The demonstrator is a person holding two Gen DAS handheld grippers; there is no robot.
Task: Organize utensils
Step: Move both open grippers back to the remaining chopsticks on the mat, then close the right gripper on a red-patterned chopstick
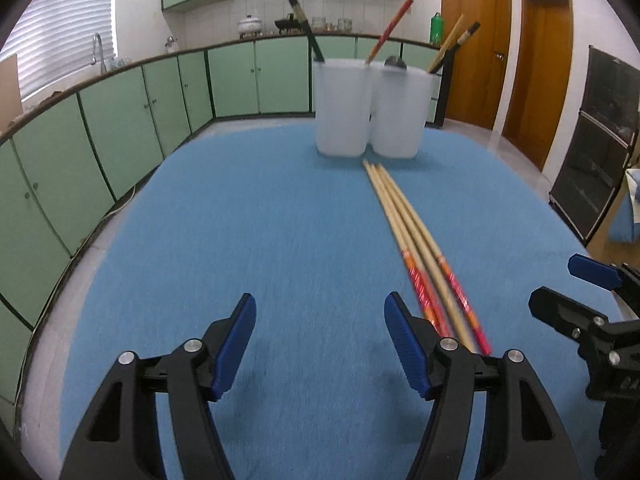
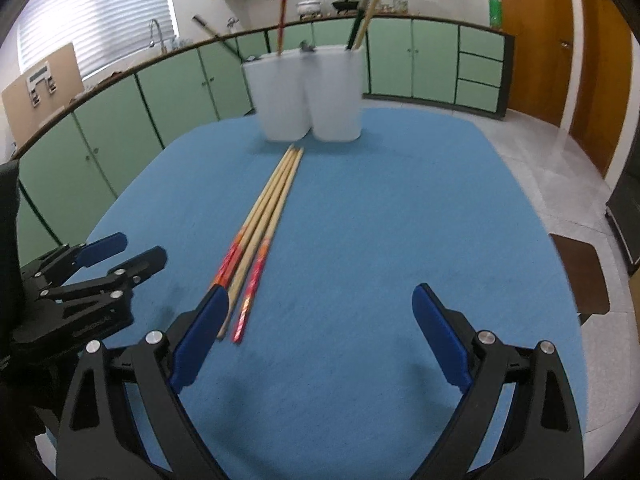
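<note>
Three wooden chopsticks (image 1: 416,240) (image 2: 264,216) with red patterned ends lie side by side on the blue tablecloth (image 1: 240,220) (image 2: 400,200). Their plain tips point at two white cups (image 1: 342,108) (image 2: 336,92) at the far side. The cups hold upright chopsticks: a black one (image 1: 304,24), a red one (image 1: 390,30) and a tan and dark pair (image 1: 452,44). My left gripper (image 1: 320,308) (image 2: 140,248) hangs open just left of the red ends, with nothing between its fingers. My right gripper (image 2: 320,296) (image 1: 560,280) stands wide open just right of them, also with nothing in it.
Green cabinets (image 1: 120,128) under a counter with a sink curve round the left and back. Wooden doors (image 1: 476,40) stand at the back right. A black rack (image 1: 592,140) and a brown chair seat (image 2: 580,276) are off the table's right edge.
</note>
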